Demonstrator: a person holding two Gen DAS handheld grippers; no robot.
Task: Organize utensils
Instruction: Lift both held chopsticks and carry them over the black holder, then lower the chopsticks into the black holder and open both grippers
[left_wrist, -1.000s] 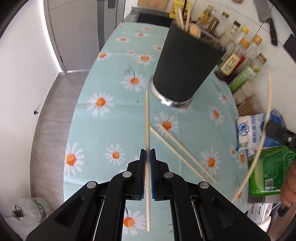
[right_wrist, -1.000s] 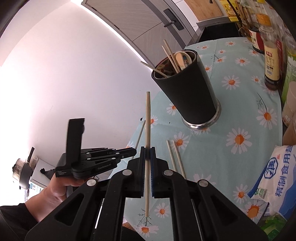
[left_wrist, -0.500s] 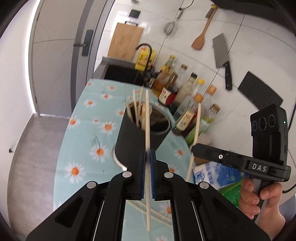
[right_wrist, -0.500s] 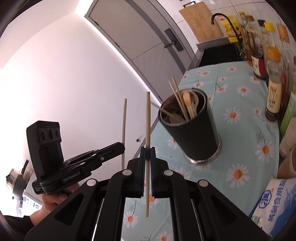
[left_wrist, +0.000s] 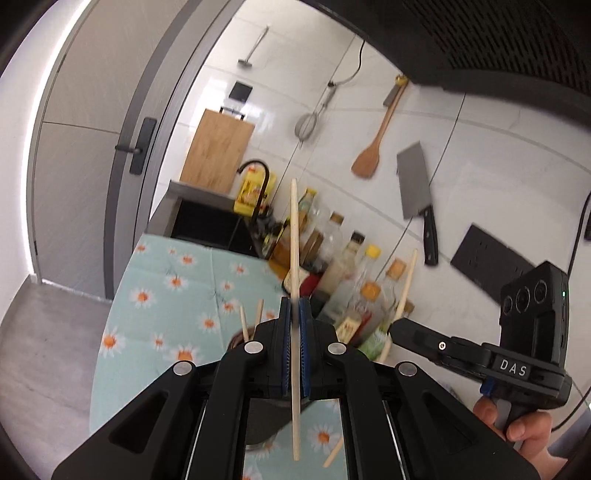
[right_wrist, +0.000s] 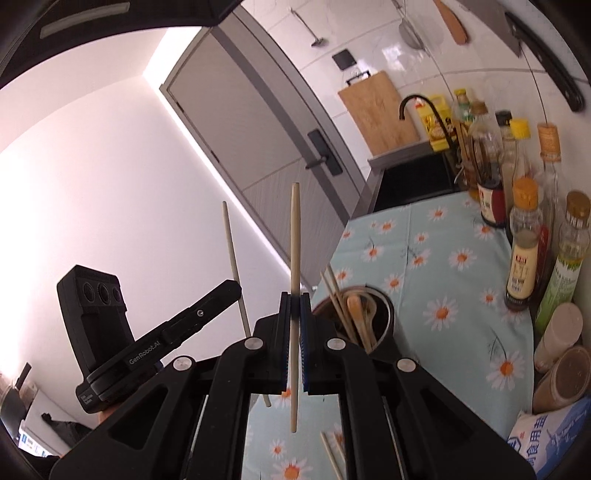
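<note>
My left gripper (left_wrist: 294, 314) is shut on a wooden chopstick (left_wrist: 294, 236) held upright above the black utensil cup (left_wrist: 260, 428), which is mostly hidden behind the fingers. My right gripper (right_wrist: 294, 306) is shut on another upright chopstick (right_wrist: 295, 236), just left of the cup (right_wrist: 384, 317), which holds several chopsticks and a wooden spoon. Each gripper shows in the other's view: the right gripper (left_wrist: 397, 326) with its chopstick (left_wrist: 404, 291), the left gripper (right_wrist: 236, 288) with its chopstick (right_wrist: 231, 247). Loose chopsticks (right_wrist: 332, 458) lie on the daisy tablecloth (right_wrist: 454, 280).
Sauce and oil bottles (right_wrist: 524, 251) line the table's right side by the wall, with a salt bag (right_wrist: 550, 439) nearer. A sink with a black tap (right_wrist: 417, 110) lies beyond the table. A cleaver (left_wrist: 417, 195) and wooden spatula (left_wrist: 369, 158) hang on the wall.
Both grippers have risen and tilted up with their chopsticks; the cup has dropped low in both views and now sits just under the fingers.
</note>
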